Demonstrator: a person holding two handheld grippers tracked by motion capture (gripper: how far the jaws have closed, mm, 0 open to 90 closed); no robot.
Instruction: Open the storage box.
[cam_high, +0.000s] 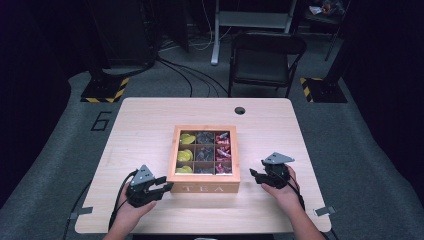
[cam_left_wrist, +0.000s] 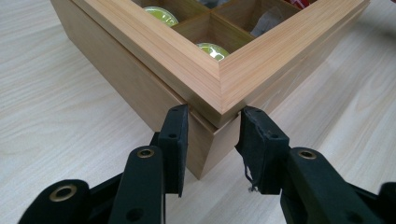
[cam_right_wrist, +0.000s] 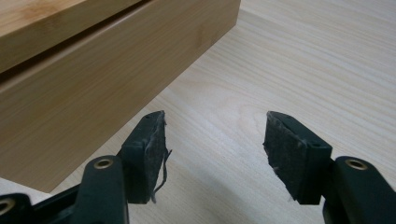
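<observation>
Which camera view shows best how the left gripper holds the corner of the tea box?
The left gripper view: the left gripper is clamped on the tea box corner. The high view shows this contact small and far. The right gripper view shows the box's side, untouched.

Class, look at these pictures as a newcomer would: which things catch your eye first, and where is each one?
First comes the wooden tea box in the middle of the table, its compartments holding yellow, grey and red items. The left gripper is clamped on the box's near left corner. The right gripper is beside the box's right side, jaws apart with bare table between them.
</observation>
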